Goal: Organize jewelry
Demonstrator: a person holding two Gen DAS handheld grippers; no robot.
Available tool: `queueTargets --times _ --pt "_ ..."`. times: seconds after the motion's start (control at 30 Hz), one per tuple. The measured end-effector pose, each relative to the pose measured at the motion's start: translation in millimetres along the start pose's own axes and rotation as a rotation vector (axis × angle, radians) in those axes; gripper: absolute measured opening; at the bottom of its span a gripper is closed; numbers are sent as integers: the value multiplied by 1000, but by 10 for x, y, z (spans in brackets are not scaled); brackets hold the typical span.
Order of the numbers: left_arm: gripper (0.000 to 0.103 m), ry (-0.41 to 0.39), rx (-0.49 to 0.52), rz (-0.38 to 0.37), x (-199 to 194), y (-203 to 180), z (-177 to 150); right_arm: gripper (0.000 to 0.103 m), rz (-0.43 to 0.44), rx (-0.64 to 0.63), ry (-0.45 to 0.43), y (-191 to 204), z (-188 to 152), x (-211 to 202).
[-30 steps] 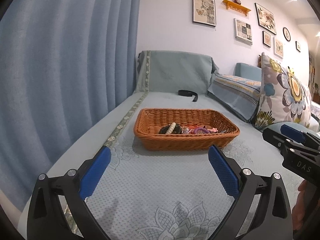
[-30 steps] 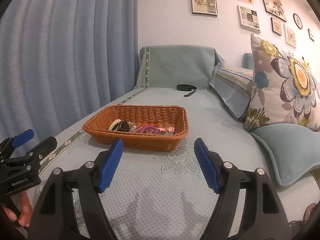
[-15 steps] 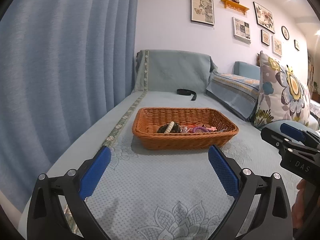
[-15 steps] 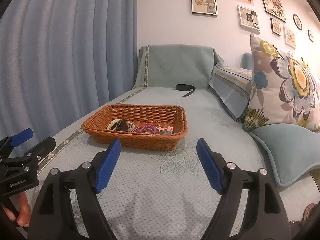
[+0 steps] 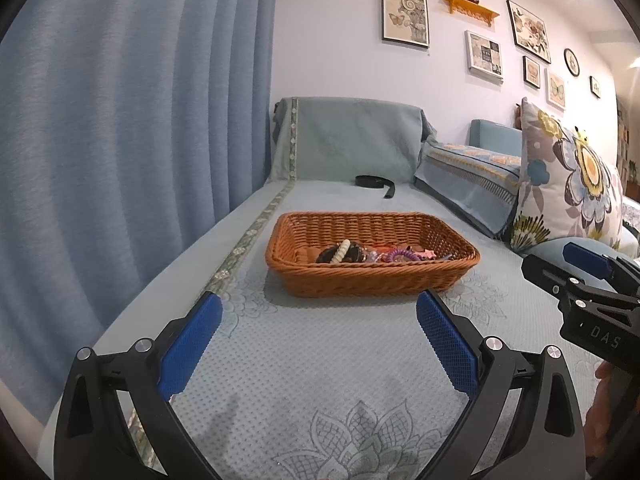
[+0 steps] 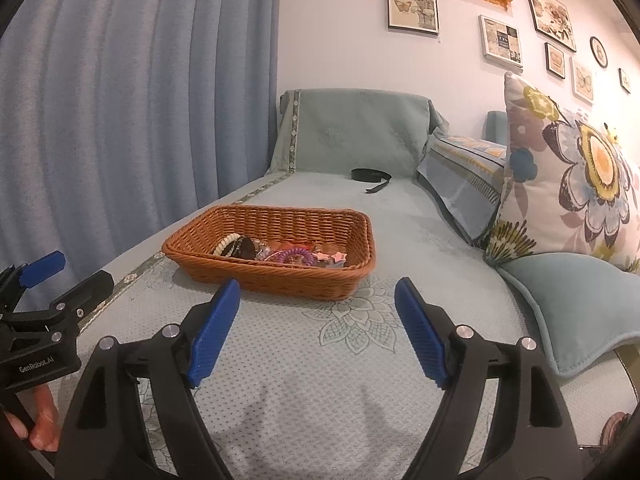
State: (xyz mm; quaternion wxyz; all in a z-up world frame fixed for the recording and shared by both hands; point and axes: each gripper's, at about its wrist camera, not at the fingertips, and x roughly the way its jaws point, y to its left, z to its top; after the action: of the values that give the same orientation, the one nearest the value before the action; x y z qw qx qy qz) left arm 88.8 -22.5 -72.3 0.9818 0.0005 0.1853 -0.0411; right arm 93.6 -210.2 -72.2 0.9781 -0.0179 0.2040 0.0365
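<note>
My left tongs (image 5: 318,308) and right tongs (image 6: 318,296) both hang wide and empty over the sofa cover (image 5: 340,360), near the one basket (image 5: 372,280). The jewelry (image 6: 280,254) lies heaped in its near end, which fits either a sort about to start or pieces already gathered, so I judge no step. I count one cream ring (image 5: 343,251), one purple coil (image 6: 296,257), one dark piece; the rest is too tangled, and one black strap (image 5: 374,182) lies far back.

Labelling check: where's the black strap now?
The black strap lies on the sofa seat beyond the orange wicker basket, near the draped backrest.
</note>
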Motion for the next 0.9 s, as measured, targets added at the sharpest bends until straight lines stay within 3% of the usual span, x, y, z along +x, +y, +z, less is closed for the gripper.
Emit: queueTargets --times 0.9 --pt "95 0 5 1 -4 -25 -16 79 5 -8 5 7 -8 20"
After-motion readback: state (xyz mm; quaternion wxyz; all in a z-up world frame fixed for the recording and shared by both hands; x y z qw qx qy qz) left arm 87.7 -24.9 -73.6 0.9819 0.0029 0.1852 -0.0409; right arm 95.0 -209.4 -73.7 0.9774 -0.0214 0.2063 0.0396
